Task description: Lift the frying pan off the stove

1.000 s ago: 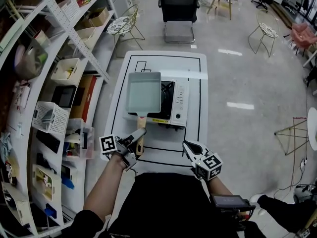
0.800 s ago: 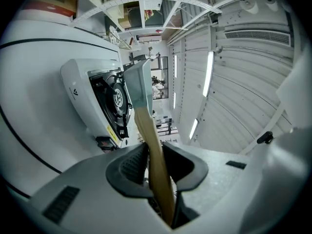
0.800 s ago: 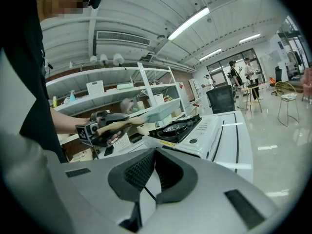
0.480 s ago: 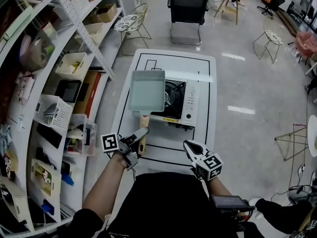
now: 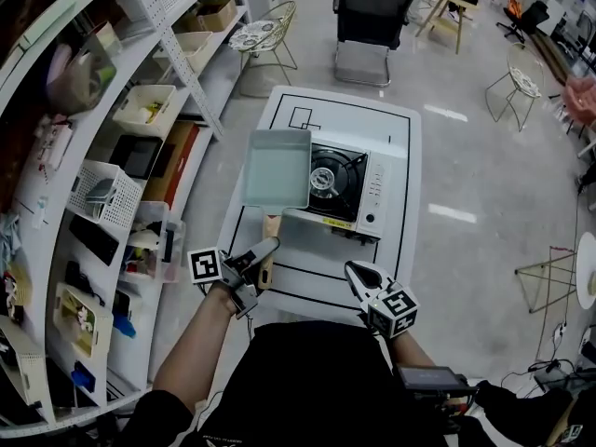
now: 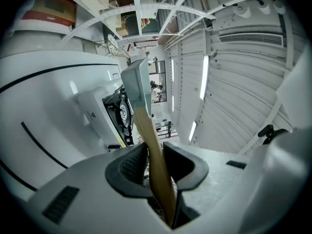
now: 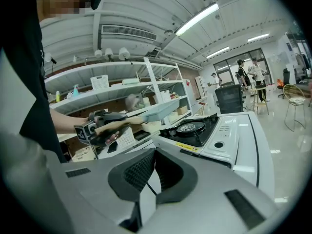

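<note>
Shelves (image 5: 102, 156) w/ bins run down the left. Left gripper (image 5: 264, 250) is clamped on the wooden handle (image 5: 270, 226) near its end, jaws partly closed w/ pads pressing both sides. Pan (image 5: 277, 168) is rectangular, pale inside and empty. It hangs in the air left of the stove (image 5: 358, 194). In the head view its right edge overlaps the stove's left edge; the right gripper view shows it above stove-top level. Burner (image 5: 326, 180) is uncovered. Stove sits on a white table (image 5: 402, 240) w/ black lines, control panel on its right. Right gripper (image 5: 361, 274) is over the table's near part, apart from the stove — tips together, nothing between them. 1 chair (image 5: 372, 17) stands beyond the far end.
</note>
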A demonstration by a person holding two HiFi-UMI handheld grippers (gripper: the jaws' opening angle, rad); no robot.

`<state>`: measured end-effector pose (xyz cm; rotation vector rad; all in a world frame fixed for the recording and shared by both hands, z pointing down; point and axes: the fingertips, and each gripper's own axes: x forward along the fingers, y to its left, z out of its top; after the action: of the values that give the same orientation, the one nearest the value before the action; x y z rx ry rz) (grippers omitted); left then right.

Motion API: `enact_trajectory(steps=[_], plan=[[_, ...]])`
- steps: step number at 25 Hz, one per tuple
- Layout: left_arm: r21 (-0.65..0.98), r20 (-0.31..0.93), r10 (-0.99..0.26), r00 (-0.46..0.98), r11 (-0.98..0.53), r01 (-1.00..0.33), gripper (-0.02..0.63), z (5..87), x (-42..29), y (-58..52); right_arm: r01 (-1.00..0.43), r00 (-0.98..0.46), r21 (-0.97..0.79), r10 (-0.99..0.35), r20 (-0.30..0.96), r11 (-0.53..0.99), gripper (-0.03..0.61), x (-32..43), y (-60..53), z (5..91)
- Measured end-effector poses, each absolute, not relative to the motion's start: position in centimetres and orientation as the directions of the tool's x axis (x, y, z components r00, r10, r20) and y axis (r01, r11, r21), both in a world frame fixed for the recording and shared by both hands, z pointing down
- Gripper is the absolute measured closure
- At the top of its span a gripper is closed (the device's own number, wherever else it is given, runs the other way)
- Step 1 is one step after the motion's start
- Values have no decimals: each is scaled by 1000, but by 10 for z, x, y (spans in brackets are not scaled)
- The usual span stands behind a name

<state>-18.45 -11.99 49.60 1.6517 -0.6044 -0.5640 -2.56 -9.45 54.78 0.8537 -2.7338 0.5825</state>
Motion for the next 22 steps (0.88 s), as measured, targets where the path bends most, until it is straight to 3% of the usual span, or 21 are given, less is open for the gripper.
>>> enact_trajectory(steps=[22], plan=[[986, -25, -750, 661, -128, -109, 512, 503, -266, -77, -515, -846, -288, -423, 325, 807, 552, -96, -85, 544]])
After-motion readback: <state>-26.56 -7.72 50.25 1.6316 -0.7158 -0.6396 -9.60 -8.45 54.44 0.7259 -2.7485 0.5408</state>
